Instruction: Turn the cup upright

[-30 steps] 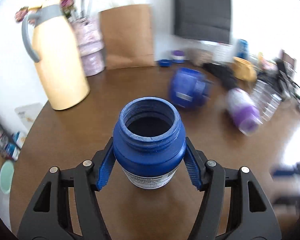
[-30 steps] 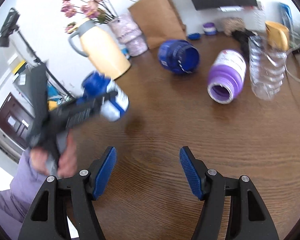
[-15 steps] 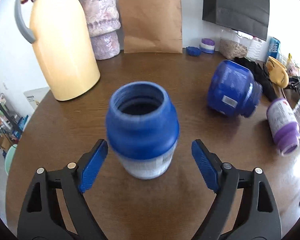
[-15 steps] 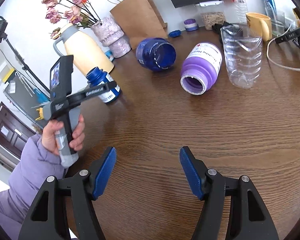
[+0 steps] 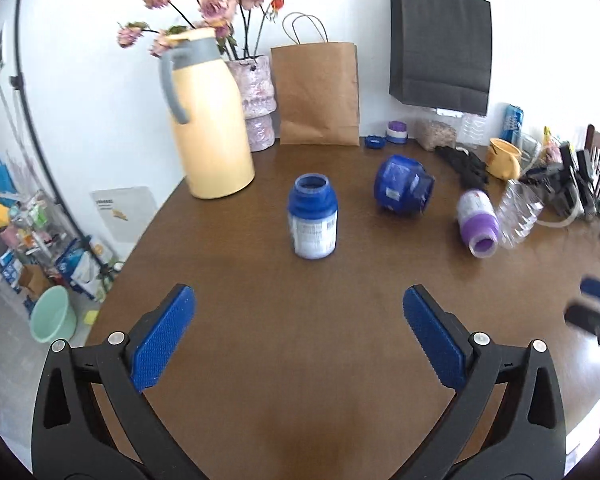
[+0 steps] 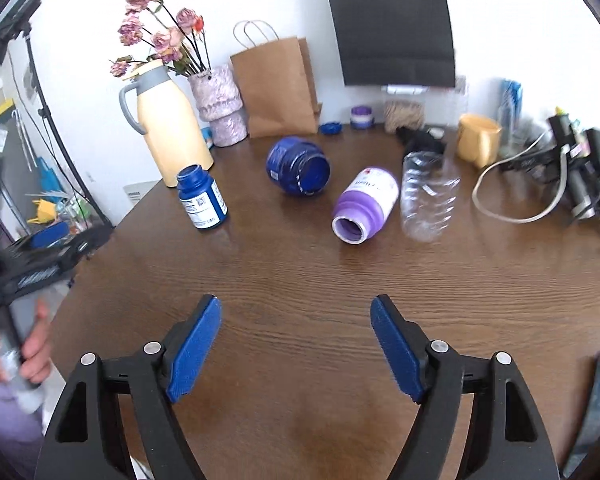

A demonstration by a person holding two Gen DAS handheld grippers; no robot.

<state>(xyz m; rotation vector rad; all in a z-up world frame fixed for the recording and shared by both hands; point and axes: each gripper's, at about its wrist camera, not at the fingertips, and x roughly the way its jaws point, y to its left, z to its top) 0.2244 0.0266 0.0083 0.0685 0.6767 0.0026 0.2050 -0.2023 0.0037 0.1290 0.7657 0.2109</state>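
A small blue bottle (image 5: 312,216) with a white label stands upright and open-mouthed on the brown table; it also shows in the right wrist view (image 6: 202,202). My left gripper (image 5: 298,334) is open and empty, pulled back from it. A wide blue jar (image 5: 403,190) (image 6: 299,170) lies on its side. A purple-and-white jar (image 5: 477,222) (image 6: 365,204) lies on its side, mouth toward me. A clear plastic bottle (image 6: 428,196) lies beside it. My right gripper (image 6: 296,344) is open and empty over the table's near part.
A yellow thermos jug (image 5: 206,120), a vase of flowers (image 5: 256,100) and a brown paper bag (image 5: 318,94) stand at the back. A yellow cup (image 6: 478,140), cables and dark gear (image 6: 572,168) crowd the right side. The table's left edge (image 5: 140,240) drops to the floor.
My left gripper set the small blue bottle down upright, opened, and drew back from it. My right gripper stayed open and shifted slightly.
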